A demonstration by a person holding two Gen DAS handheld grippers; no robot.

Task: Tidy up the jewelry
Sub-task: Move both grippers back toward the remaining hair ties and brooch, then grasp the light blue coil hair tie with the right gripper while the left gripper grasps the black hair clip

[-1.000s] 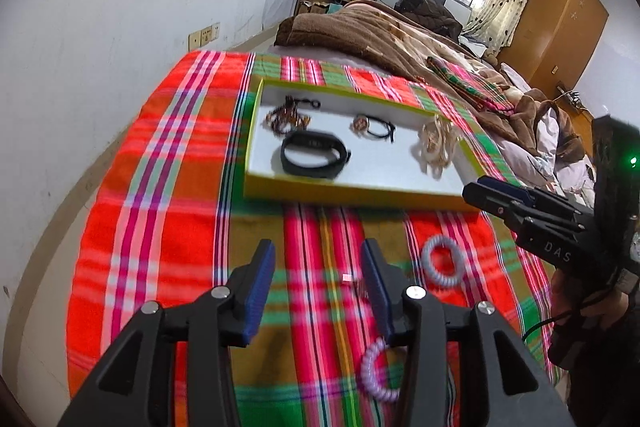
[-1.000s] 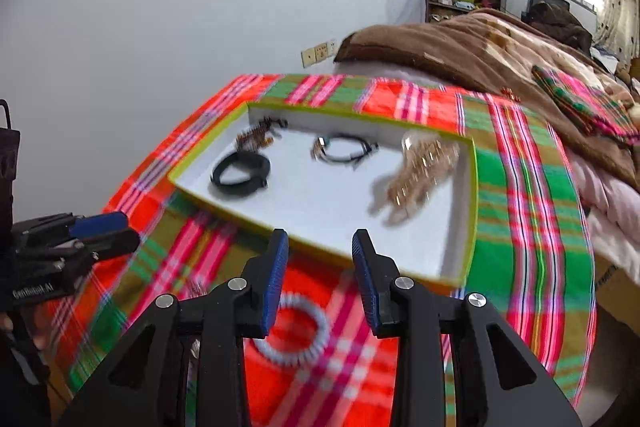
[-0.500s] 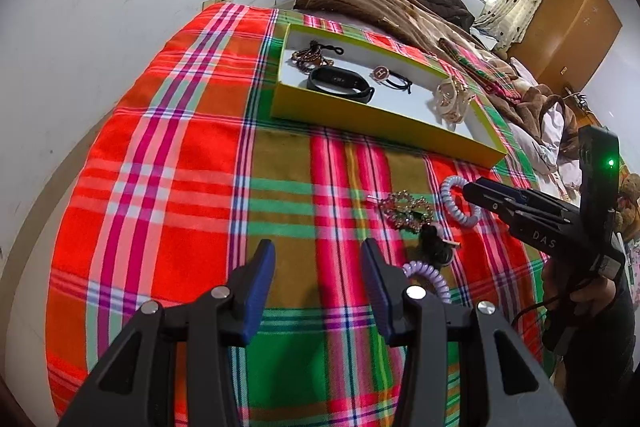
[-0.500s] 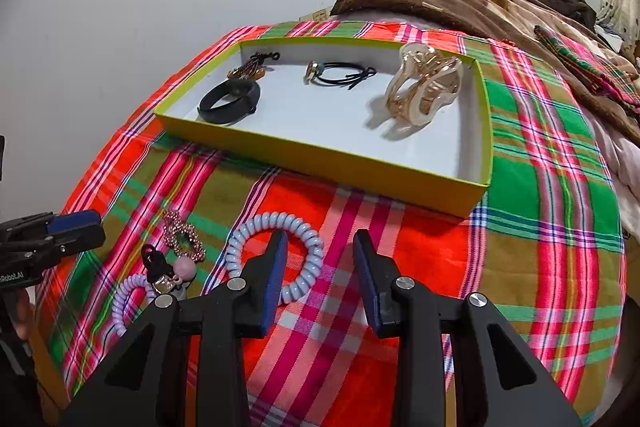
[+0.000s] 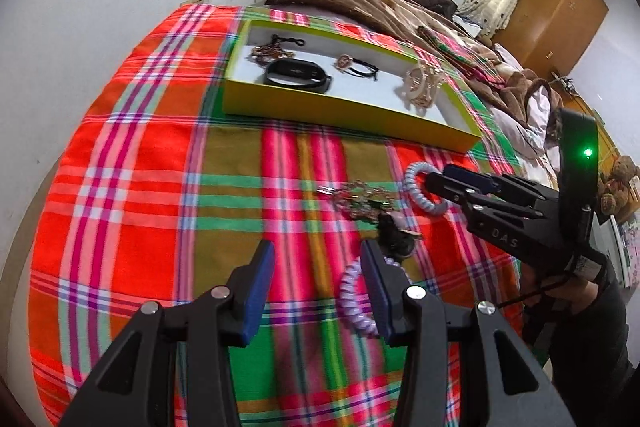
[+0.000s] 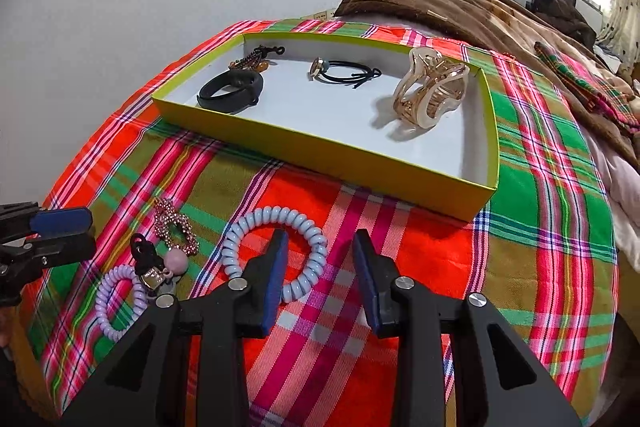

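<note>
A yellow-green tray (image 6: 320,141) (image 5: 344,109) on the plaid cloth holds a black band (image 6: 232,89), a beaded piece (image 6: 250,61), a black hair tie (image 6: 344,73) and a gold claw clip (image 6: 430,87). In front of it lie a pale blue coil hair tie (image 6: 276,251) (image 5: 418,189), a lilac coil tie (image 6: 118,301) (image 5: 354,301), a pink bead chain (image 6: 176,231) and a black charm with a pink ball (image 6: 160,263). My right gripper (image 6: 320,271) is open, its left finger over the blue coil. My left gripper (image 5: 318,277) is open and empty beside the lilac coil.
The plaid cloth (image 5: 132,163) covers the bed end; a white wall (image 5: 80,7) runs along its left. A brown blanket (image 6: 480,15) lies behind the tray. A shelf, window and wooden wardrobe (image 5: 560,15) stand at the far end.
Both grippers have drawn back from the tray and dropped toward the loose items in front. The right gripper now sits over the blue coil tie; the left is beside the lilac coil.
</note>
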